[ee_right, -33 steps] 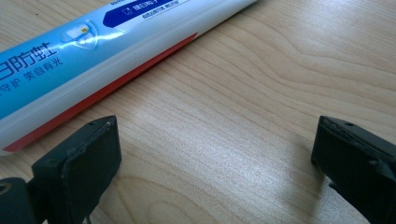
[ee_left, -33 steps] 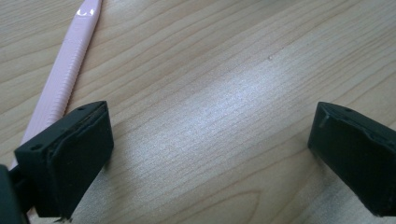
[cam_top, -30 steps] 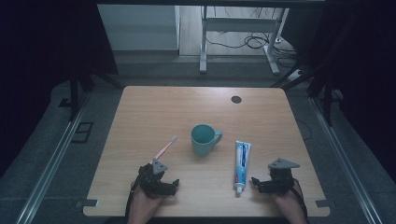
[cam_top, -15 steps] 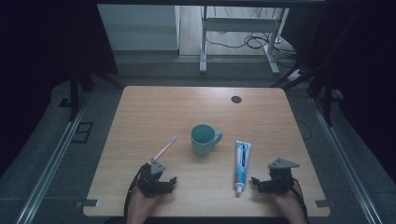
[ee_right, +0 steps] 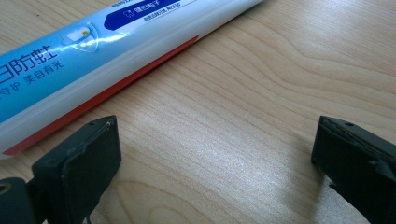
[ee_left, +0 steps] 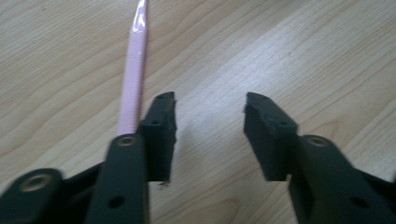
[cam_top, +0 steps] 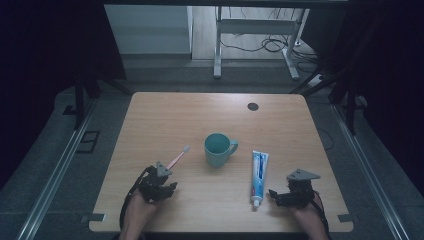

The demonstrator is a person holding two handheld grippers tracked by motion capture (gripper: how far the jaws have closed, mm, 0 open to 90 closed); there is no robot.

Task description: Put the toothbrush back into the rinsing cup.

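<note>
A pink toothbrush (cam_top: pixel 178 157) lies on the wooden table (cam_top: pixel 200 115), left of a teal mug (cam_top: pixel 218 149). My left gripper (cam_top: pixel 170 186) sits at the brush's near end. In the left gripper view the pink handle (ee_left: pixel 133 70) runs along the outside of the left jaw. That gripper (ee_left: pixel 210 105) has just been closing, with only bare wood between the jaws. A blue and white toothpaste tube (cam_top: pixel 258 172) lies right of the mug. My right gripper (cam_top: pixel 273 194) rests beside its cap end, open wide (ee_right: pixel 219 135), the tube (ee_right: pixel 93 51) just beyond its left jaw.
A small black round hole (cam_top: pixel 253 106) marks the table's far right part. Beyond the far edge stand metal desk legs and cables on the floor. Rails run along both sides of the table.
My left hand has lifted slightly at the toothbrush's near end, and the brush lies where it was. The right gripper, mug and toothpaste tube have not moved.
</note>
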